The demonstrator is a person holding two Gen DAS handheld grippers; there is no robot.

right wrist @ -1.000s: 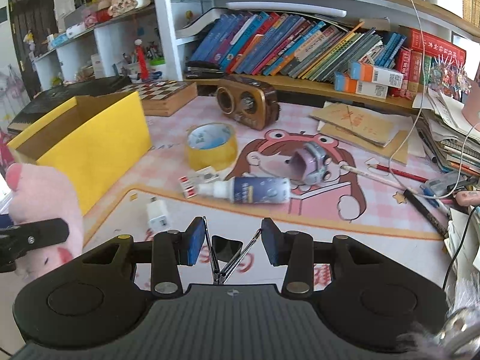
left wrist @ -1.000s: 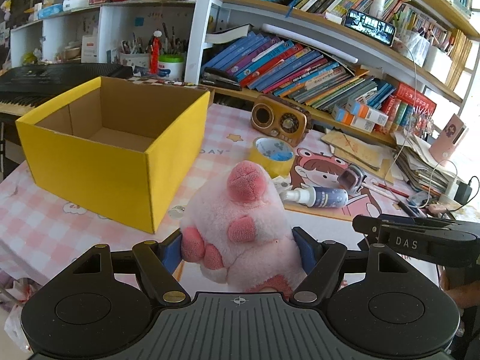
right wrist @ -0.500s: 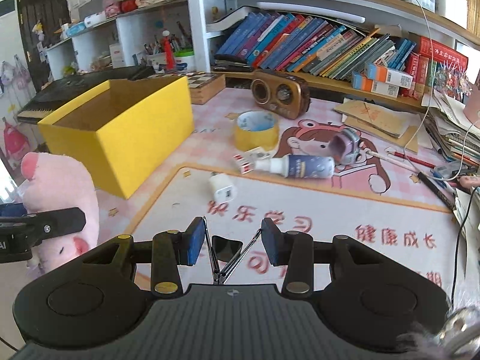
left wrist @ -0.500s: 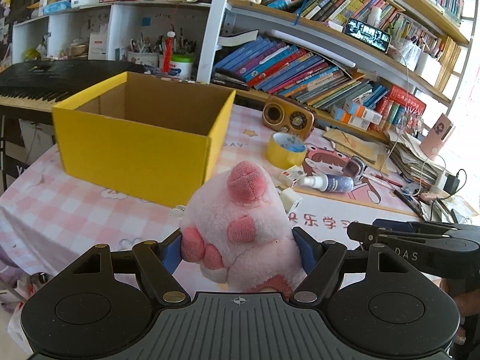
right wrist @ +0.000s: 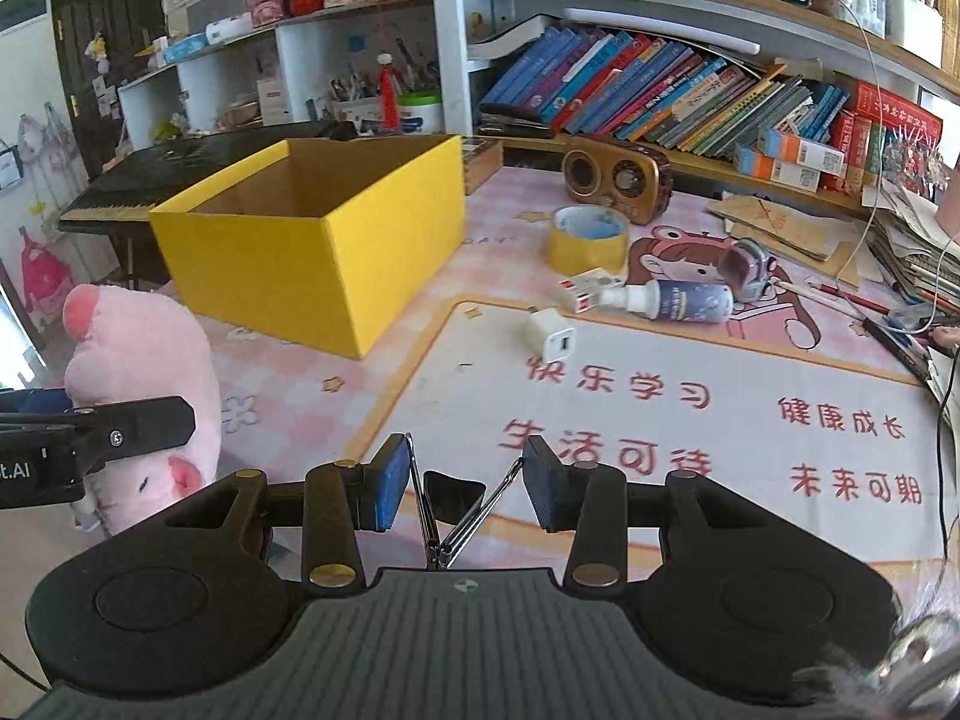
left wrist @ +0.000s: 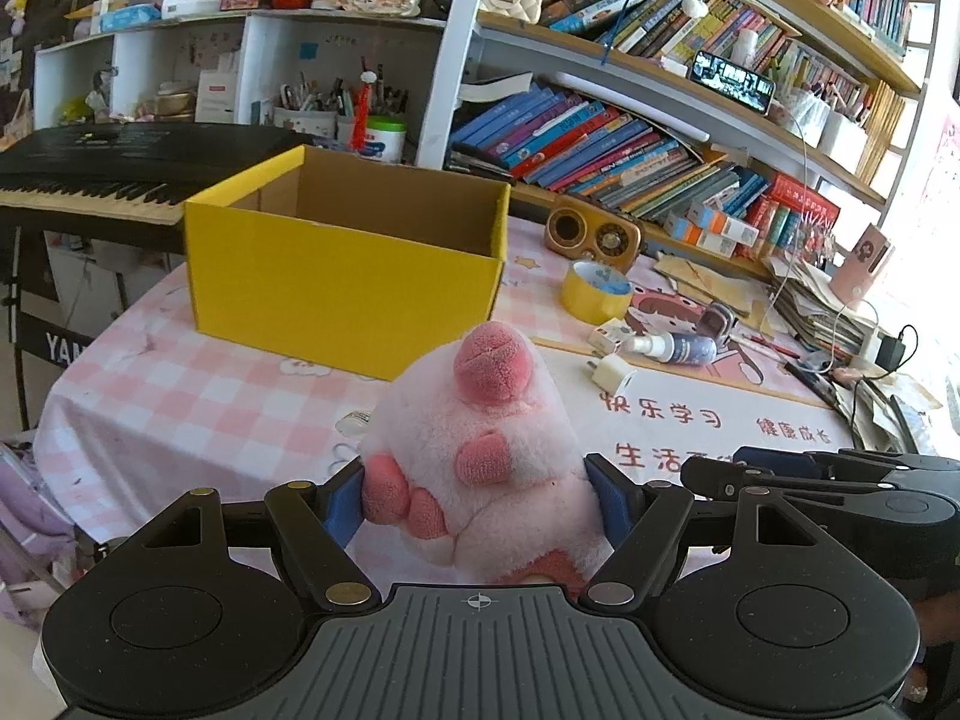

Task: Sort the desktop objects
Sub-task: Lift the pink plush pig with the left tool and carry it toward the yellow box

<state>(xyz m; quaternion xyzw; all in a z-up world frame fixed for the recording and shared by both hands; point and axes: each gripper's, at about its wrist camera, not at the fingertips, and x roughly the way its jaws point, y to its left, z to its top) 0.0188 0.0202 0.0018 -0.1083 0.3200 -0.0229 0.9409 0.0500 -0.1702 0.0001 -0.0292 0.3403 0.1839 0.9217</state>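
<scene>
My left gripper (left wrist: 477, 495) is shut on a pink plush pig (left wrist: 480, 450), held near the table's front edge, in front of the open yellow box (left wrist: 342, 276). The pig also shows at the left of the right wrist view (right wrist: 144, 372). My right gripper (right wrist: 465, 483) is open and empty above the desk mat (right wrist: 690, 420). On the table lie a white charger plug (right wrist: 549, 339), a spray bottle (right wrist: 678, 300), a yellow tape roll (right wrist: 588, 237) and a small purple gadget (right wrist: 747, 261).
A brown retro radio (right wrist: 618, 177) stands behind the tape. Books fill the shelf (left wrist: 600, 150) at the back. Papers, pens and cables pile at the right (right wrist: 900, 276). A black keyboard (left wrist: 90, 180) stands left of the table.
Both grippers have pulled back from the table, so the box and objects look farther away. The left gripper still holds the pig; the right stays open.
</scene>
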